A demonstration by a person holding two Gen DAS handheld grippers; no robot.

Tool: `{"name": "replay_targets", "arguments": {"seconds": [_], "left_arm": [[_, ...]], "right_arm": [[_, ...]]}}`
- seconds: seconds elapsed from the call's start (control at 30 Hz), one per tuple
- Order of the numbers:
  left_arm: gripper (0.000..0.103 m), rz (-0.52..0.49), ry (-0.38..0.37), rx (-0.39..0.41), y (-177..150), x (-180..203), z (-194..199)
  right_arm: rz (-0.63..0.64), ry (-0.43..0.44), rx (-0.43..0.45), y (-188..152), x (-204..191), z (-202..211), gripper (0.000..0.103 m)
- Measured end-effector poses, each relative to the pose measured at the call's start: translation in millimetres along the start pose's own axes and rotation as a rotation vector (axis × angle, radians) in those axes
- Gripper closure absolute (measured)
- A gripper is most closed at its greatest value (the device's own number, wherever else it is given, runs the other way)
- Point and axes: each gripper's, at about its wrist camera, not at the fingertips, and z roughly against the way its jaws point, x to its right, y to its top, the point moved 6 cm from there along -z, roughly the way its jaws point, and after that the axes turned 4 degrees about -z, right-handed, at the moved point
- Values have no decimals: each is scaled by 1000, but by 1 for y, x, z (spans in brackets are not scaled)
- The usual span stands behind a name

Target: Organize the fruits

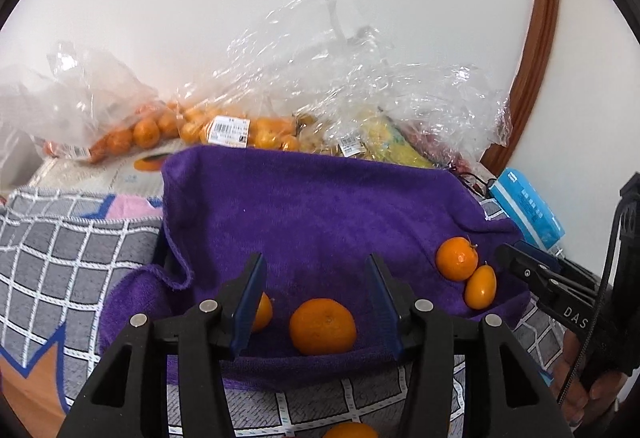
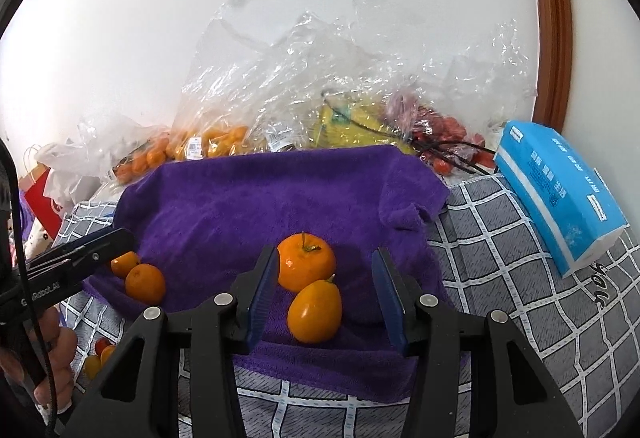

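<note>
Grey checked cloth under a purple terry towel, four small orange citrus fruits on its near part, left gripper released around a round mandarin, right gripper released around an oval kumquat, bagged fruit far behind.

I'm looking along my left gripper: black plastic arms, blue ribbed pads, round silver screws. My right gripper is showing the same build, and a black cable is trailing past white lettering.
</note>
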Motion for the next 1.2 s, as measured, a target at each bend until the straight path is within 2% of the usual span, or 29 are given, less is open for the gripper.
{"name": "replay_targets", "arguments": {"seconds": [0.3,0.47,0.6,0.7,0.83,1.0,1.1,1.2], "left_arm": [[54,13,-42,37,12,4,23],[54,32,-72,83,23,7,57],[46,42,-68,105,22,4,85],[45,73,-75,92,16,-3,96],[45,93,-58,58,2,-17,110],[45,57,19,62,-14,-31,128],[45,78,26,43,-24,-42,134],[45,94,36,15,-33,-53,134]], "right_arm": [[2,29,5,4,-11,13,55],[26,6,31,10,-24,48,55],[23,-8,35,8,-30,73,55],[-1,15,44,1,-34,89,55],[-14,21,55,-13,-41,106,41],[17,4,56,-34,-56,114,40],[37,-2,22,-50,-66,111,40],[35,31,-34,-69,-77,100,40]]}}
